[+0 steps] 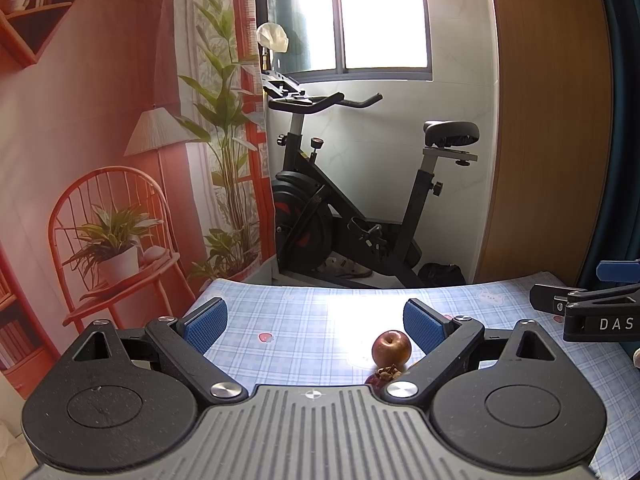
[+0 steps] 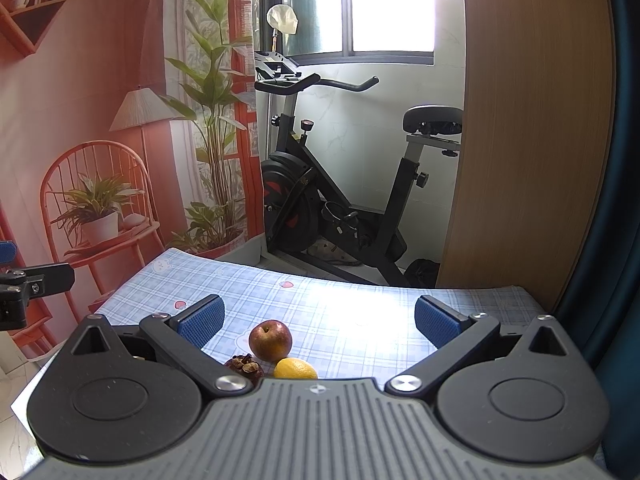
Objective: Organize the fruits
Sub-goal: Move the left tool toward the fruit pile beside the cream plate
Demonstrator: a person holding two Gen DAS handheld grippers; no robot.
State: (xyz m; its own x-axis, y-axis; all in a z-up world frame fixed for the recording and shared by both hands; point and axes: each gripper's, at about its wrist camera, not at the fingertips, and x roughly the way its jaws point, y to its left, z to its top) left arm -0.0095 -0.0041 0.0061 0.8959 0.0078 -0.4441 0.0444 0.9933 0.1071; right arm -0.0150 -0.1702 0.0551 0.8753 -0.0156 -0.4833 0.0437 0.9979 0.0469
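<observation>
A red-brown apple stands on the blue checked tablecloth, just inside my left gripper's right finger. A dark mangosteen lies in front of it, partly hidden by the gripper body. My left gripper is open and empty. In the right wrist view the apple, the mangosteen and a yellow lemon sit close together near the left finger. My right gripper is open and empty. Each gripper shows at the edge of the other's view.
The table's far edge is close behind the fruit. An exercise bike stands beyond it by the window. A wooden panel is at the right, a printed backdrop at the left.
</observation>
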